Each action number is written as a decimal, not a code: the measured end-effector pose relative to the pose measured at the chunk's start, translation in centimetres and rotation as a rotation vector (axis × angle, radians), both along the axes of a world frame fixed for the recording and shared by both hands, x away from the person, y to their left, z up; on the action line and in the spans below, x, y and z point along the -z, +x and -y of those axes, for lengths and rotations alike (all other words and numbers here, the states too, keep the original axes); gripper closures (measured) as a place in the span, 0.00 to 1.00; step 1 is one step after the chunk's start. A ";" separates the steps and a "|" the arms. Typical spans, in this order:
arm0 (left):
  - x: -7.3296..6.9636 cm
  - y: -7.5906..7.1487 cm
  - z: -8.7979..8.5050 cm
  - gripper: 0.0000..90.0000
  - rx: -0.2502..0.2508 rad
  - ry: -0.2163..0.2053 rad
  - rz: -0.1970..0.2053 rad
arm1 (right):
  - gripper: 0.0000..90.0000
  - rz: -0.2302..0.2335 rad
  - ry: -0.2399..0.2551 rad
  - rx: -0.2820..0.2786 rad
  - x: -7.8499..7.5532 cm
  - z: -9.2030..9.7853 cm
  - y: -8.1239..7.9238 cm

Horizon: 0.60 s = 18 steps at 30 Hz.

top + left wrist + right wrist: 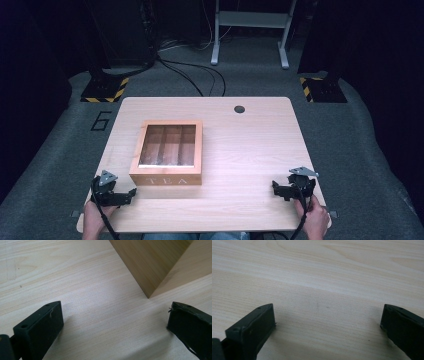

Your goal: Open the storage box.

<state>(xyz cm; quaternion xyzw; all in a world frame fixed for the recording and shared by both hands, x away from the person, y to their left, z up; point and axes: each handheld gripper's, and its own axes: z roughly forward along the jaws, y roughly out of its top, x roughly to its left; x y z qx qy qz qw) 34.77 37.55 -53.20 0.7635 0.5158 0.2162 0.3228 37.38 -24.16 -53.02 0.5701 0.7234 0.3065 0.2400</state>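
While nothing is gripped yet, the risks all sit around the tea box (166, 152), which stands closed on the left half of the table (250, 145), its windowed lid down and the word TEA on its near face. At the near left corner of the table the left gripper (131, 193) rests low with its jaws spread wide and empty; in the left gripper view the left gripper (115, 322) points at the box's near left corner (149, 293), which lies just beyond the jaws. Closing in from this angle would likely catch the corner edge rather than a flat side, so the box could twist or skid across the smooth wood. Far over at the near right, well apart from the box, the right gripper (278, 190) is also wide open and empty, too distant to steady the box if it slides.
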 end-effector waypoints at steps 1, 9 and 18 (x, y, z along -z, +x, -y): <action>0.0 0.0 0.0 0.00 0.000 0.000 0.001 | 0.00 0.000 0.000 0.000 0.0 0.0 0.0; 0.0 0.0 0.0 0.00 0.000 0.000 0.001 | 0.00 0.000 0.000 0.000 0.0 0.0 0.0; 0.0 0.0 0.0 0.00 0.004 0.001 0.004 | 0.00 0.000 0.000 0.000 0.0 0.0 0.0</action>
